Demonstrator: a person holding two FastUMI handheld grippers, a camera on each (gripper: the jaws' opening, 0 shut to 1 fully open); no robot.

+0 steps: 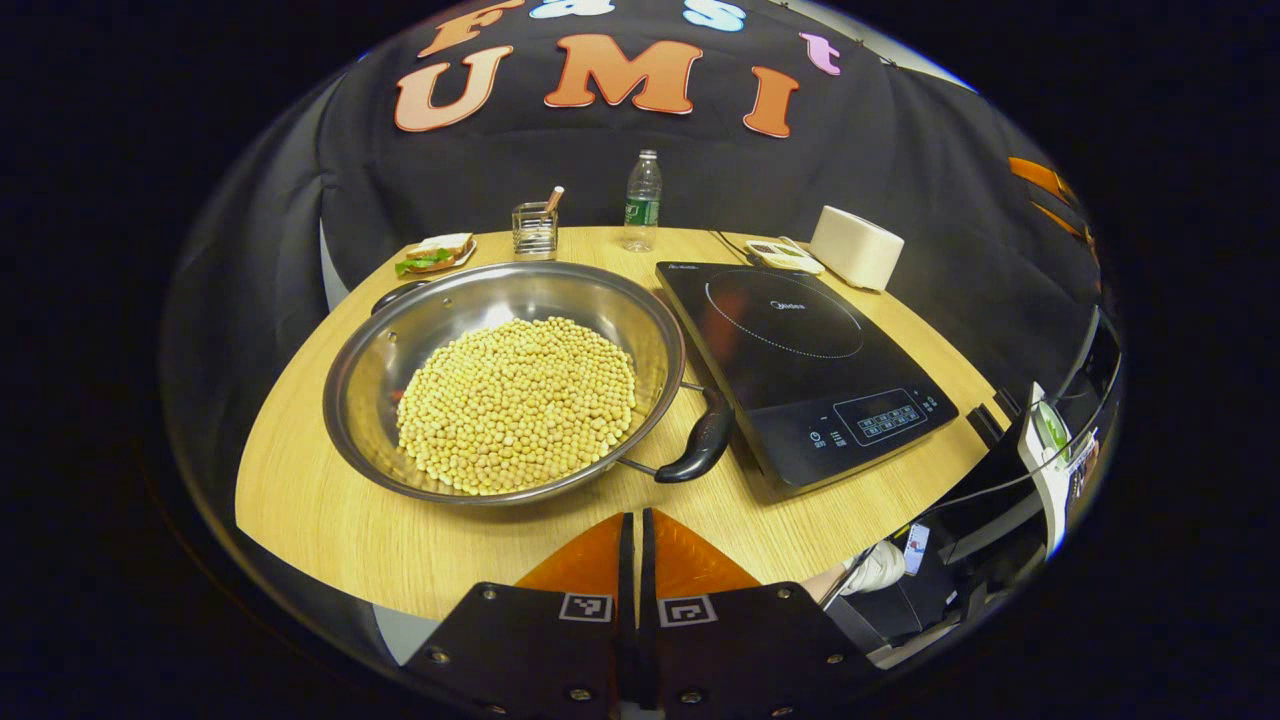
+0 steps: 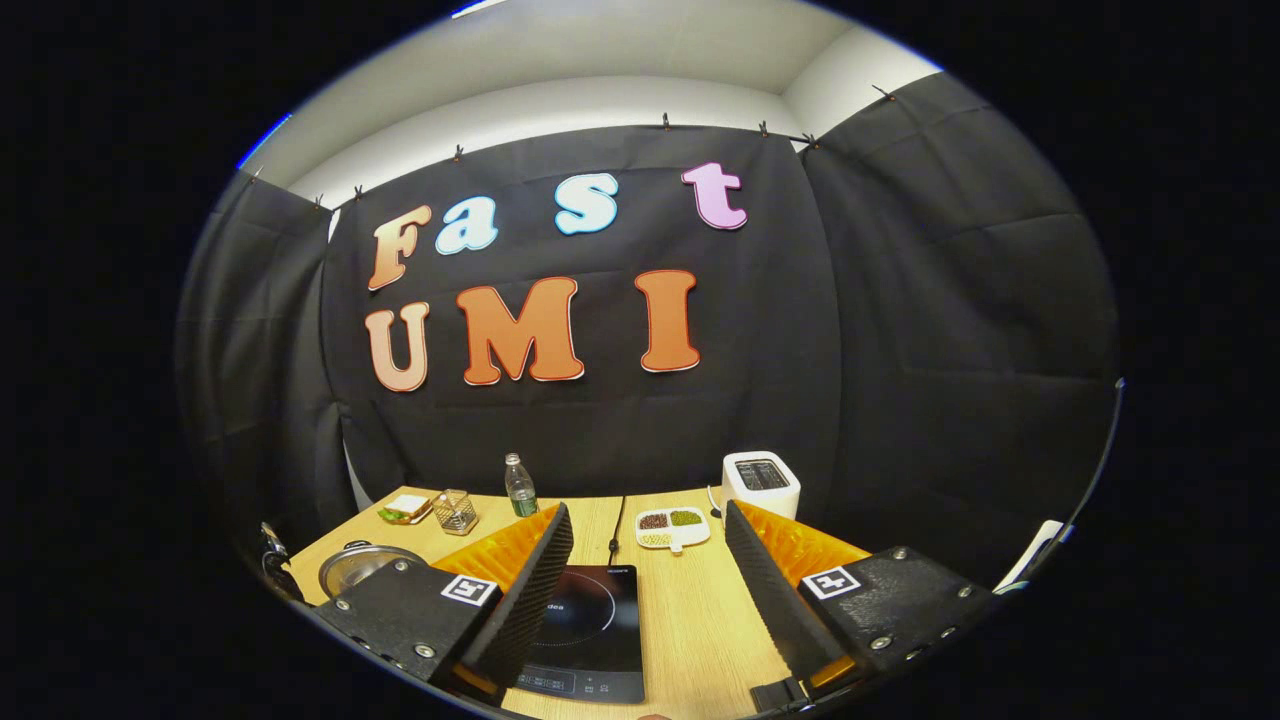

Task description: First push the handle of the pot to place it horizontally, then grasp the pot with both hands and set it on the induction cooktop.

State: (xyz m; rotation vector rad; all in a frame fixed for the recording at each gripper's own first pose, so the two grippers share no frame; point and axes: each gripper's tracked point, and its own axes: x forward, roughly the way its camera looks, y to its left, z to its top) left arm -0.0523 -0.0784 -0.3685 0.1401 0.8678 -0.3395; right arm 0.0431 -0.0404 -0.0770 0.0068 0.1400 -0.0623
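Your work surface is a pale wood-grain table [image 1: 330,500] with a rounded front edge, closed in behind and at the sides by black cloth wall; in the right gripper view a white ceiling shows above the cloth. Along the back of the table stand a sandwich on a plate [image 1: 436,254], a small wire holder [image 1: 535,230], a plastic water bottle [image 1: 642,202], a divided dish of beans [image 2: 672,527] and a white toaster [image 1: 856,247]. The induction cooktop [image 1: 800,365] lies flat on the right half of the table, its cord running back toward the wall. The pot [image 1: 505,380], a wide steel pan heaped with soybeans [image 1: 518,402], sits just left of the cooktop, with its black handle [image 1: 704,440] at the near right, close beside the cooktop's left edge. Your left gripper [image 1: 637,545] hovers over the table's front edge, fingers pressed together on nothing, just in front of the pot and apart from the handle. Your right gripper [image 2: 648,560] is held higher, its fingers spread wide above the cooktop, with the pot's rim low at the far left.
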